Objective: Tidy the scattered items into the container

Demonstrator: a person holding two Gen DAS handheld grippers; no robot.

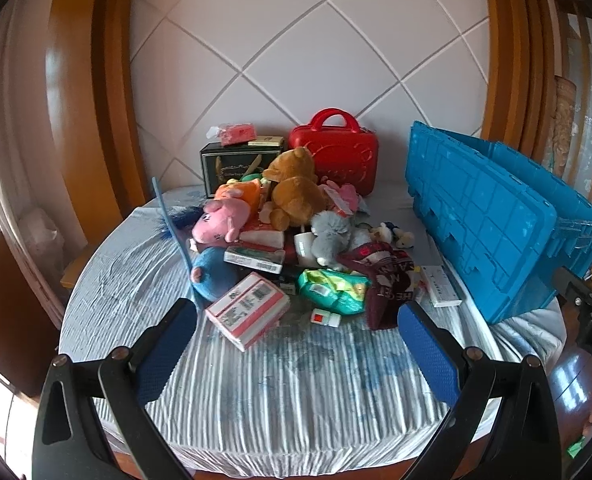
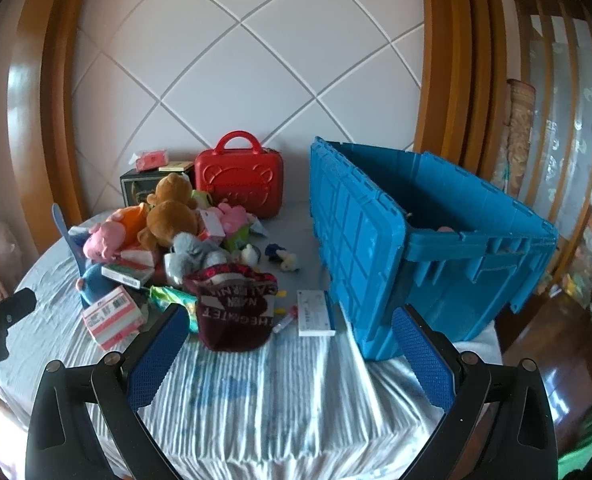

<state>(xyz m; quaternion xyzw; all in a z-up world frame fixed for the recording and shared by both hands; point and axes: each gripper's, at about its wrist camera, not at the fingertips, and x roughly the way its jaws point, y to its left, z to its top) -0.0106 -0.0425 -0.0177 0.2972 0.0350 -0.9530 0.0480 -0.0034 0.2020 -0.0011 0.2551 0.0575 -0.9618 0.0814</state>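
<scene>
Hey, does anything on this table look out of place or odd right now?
Yes. Almost everything sits in a jumbled heap at the middle of the table instead of in the blue crate, whose lid flap hangs open down its side. A maroon cap lies with its lettering upside down near the front.

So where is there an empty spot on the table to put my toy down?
The near front of the striped cloth is bare, bordered by the maroon cap, the pink box and the blue crate. A smaller strip lies left of the blue plush. The middle is crowded with plush toys and boxes.
</scene>
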